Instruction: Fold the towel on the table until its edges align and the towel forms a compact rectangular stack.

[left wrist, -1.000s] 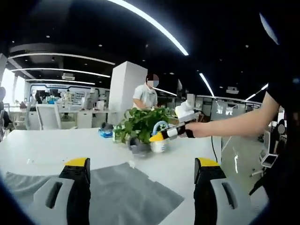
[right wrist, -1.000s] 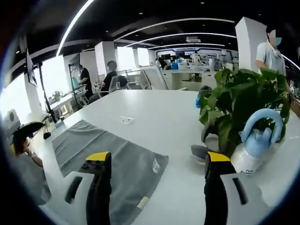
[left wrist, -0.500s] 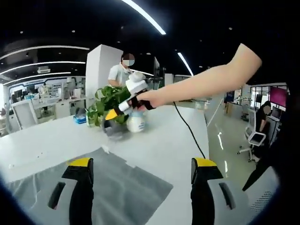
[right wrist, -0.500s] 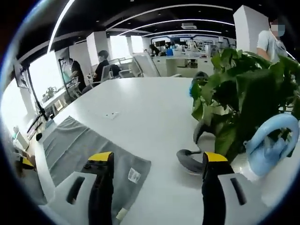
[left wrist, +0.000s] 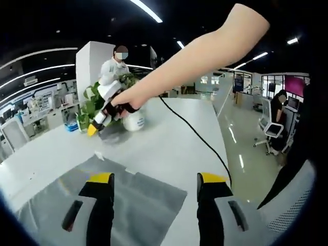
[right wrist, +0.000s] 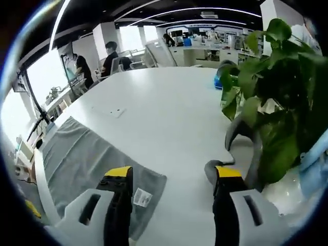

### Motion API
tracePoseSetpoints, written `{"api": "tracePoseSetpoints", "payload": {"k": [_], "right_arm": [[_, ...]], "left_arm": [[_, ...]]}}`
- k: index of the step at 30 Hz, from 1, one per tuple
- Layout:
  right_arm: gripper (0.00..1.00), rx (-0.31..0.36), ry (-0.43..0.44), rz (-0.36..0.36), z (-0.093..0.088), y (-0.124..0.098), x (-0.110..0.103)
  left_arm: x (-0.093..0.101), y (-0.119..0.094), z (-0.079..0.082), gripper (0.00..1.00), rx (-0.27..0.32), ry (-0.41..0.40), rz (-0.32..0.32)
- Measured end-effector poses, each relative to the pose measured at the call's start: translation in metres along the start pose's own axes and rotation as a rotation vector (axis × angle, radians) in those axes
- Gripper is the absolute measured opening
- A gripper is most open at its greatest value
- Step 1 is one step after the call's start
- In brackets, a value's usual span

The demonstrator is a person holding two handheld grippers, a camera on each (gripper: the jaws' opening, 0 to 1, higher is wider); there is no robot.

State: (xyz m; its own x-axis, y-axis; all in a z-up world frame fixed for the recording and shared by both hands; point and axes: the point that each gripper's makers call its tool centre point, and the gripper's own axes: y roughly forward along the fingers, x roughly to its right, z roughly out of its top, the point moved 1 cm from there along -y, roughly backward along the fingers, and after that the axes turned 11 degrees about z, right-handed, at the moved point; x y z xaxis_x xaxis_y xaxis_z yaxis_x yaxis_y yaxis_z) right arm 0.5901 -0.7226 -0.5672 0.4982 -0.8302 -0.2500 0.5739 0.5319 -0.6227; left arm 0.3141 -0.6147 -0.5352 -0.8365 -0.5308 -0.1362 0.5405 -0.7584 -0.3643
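A grey towel (left wrist: 138,197) lies flat and unfolded on the white table (left wrist: 169,143). My left gripper (left wrist: 155,187) hovers open above the towel's near part, nothing between its jaws. A person's bare arm reaches in from the upper right, holding my right gripper (left wrist: 97,125), whose yellow tip hangs near the towel's far corner. In the right gripper view the towel (right wrist: 77,159) stretches to the left, and its corner with a white label (right wrist: 139,197) sits beside the left jaw. My right gripper (right wrist: 171,177) is open over bare tabletop.
A leafy potted plant (right wrist: 277,102) with a grey curved object (right wrist: 241,136) at its base stands close on the right. A white spray bottle (left wrist: 134,121) sits beside the plant (left wrist: 95,97). A black cable (left wrist: 195,136) trails over the table. People and desks fill the office behind.
The right gripper has come down and left toward the towel's far corner. Both cameras have swung, and the plant now looms closer in the right gripper view.
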Motion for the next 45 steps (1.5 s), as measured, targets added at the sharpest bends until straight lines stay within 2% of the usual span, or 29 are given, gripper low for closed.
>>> {"api": "tracePoseSetpoints", "payload": {"k": [2, 6, 8, 12, 17, 22, 26, 31, 34, 39, 45], "right_arm": [[0.54, -0.025, 0.003, 0.013, -0.003, 0.006, 0.000], [0.47, -0.125, -0.094, -0.019, -0.018, 0.013, 0.008], [0.42, -0.159, -0.106, -0.013, -0.024, 0.018, 0.007], [0.40, -0.211, -0.127, -0.006, -0.037, 0.030, 0.006], [0.29, -0.281, -0.200, 0.007, -0.048, 0.045, 0.006], [0.24, -0.290, -0.232, 0.020, -0.046, 0.056, 0.002], [0.21, -0.295, -0.241, 0.023, -0.047, 0.062, 0.000], [0.16, -0.308, -0.265, 0.032, -0.050, 0.068, -0.004], [0.11, -0.313, -0.288, 0.039, -0.052, 0.071, -0.006], [0.10, -0.292, -0.291, 0.023, -0.050, 0.075, 0.001], [0.10, -0.252, -0.237, 0.032, -0.051, 0.075, 0.003]], "left_arm": [[0.006, 0.003, -0.005, 0.55, -0.018, 0.003, -0.032], [0.019, 0.009, -0.011, 0.47, -0.040, -0.012, -0.093], [0.027, 0.012, -0.014, 0.38, -0.056, -0.002, -0.132], [0.035, 0.020, -0.019, 0.26, -0.073, -0.022, -0.175], [0.042, 0.028, -0.032, 0.22, -0.110, -0.015, -0.199], [0.048, 0.035, -0.046, 0.18, -0.145, -0.013, -0.224], [0.054, 0.039, -0.057, 0.17, -0.158, 0.076, -0.251], [0.064, 0.047, -0.065, 0.17, -0.166, 0.112, -0.272], [0.068, 0.056, -0.066, 0.17, -0.150, 0.118, -0.270], [0.079, 0.066, -0.080, 0.18, -0.197, 0.131, -0.272], [0.073, 0.069, -0.086, 0.15, -0.194, 0.196, -0.221]]}}
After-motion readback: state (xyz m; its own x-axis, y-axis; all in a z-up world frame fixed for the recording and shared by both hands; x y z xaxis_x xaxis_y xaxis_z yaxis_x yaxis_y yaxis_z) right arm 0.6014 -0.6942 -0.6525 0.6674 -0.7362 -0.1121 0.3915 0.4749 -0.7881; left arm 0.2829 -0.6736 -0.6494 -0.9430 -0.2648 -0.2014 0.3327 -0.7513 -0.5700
